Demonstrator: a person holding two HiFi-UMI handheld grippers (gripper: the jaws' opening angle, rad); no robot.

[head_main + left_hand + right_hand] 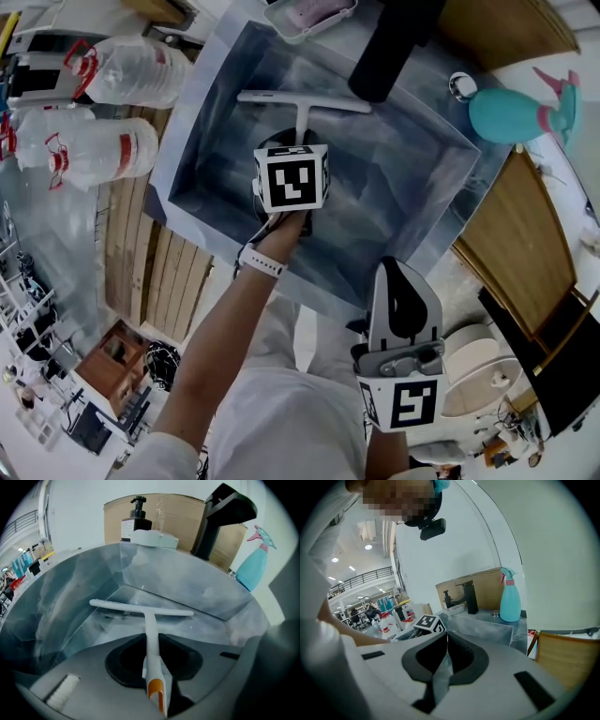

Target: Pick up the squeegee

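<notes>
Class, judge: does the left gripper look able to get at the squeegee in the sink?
Likely yes: the left gripper has its jaws against the handle of the squeegee, and nothing else in the sink blocks it.

Open workshop hall: demo sink (403, 178), mezzanine (361, 581).

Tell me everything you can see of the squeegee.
The squeegee is white, plastic-looking and T-shaped: a long straight blade bar across a thin handle whose end has an orange inset. It lies in the grey sink, bar away from the person. The left gripper has its jaws closed on the handle.
</notes>
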